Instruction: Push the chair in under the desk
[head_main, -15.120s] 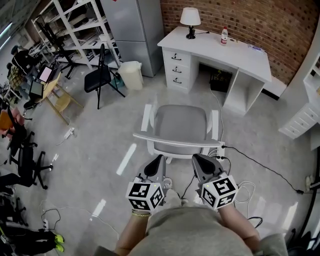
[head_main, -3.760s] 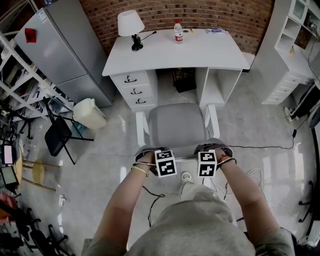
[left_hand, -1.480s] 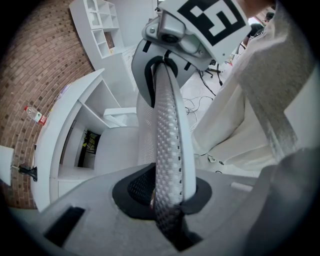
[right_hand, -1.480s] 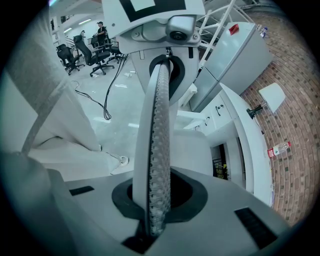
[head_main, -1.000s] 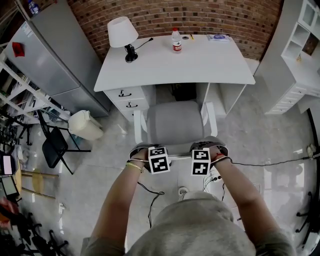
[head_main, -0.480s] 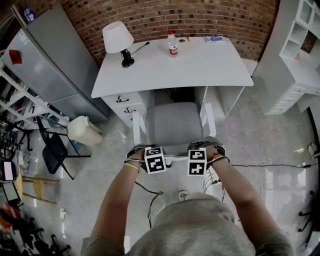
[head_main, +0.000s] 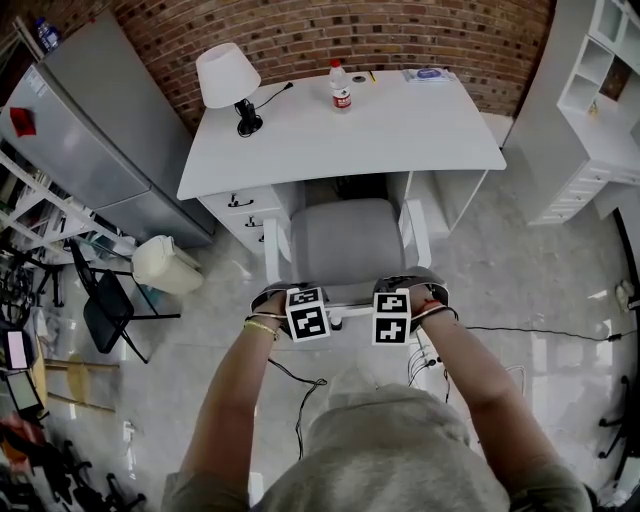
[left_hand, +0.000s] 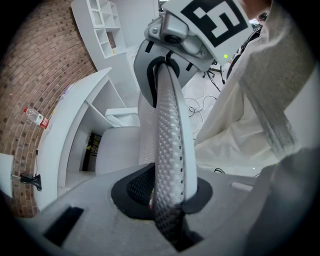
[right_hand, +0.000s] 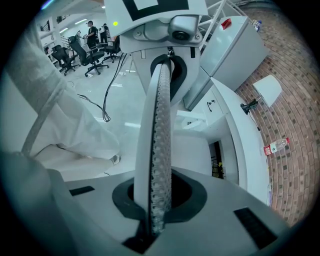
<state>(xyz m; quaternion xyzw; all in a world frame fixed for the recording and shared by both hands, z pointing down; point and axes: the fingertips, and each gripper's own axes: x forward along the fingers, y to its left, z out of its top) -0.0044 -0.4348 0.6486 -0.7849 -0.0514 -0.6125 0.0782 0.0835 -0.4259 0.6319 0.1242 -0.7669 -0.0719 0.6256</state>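
Note:
The white chair with a grey seat (head_main: 345, 240) faces the white desk (head_main: 400, 130), its seat front at the desk's knee opening between the drawers and the right panel. Both grippers point down onto the chair's top back rail (head_main: 348, 292). My left gripper (head_main: 297, 297) is shut on the rail's left part, and my right gripper (head_main: 398, 294) is shut on its right part. In the left gripper view the mesh-edged backrest (left_hand: 170, 130) runs straight through the left gripper (left_hand: 167, 200). The right gripper view shows the backrest (right_hand: 160, 130) clamped in the right gripper (right_hand: 157, 200).
A lamp (head_main: 225, 75), a bottle (head_main: 341, 85) and small items sit on the desk. A grey fridge (head_main: 90, 130), a pale bin (head_main: 165, 265) and a black folding chair (head_main: 105, 310) are at the left. White shelving (head_main: 590, 110) stands at the right. Cables (head_main: 300, 390) lie on the floor.
Both grippers and the chair have moved forward toward the desk; the seat front now reaches the desk's opening. Both grips stay the same.

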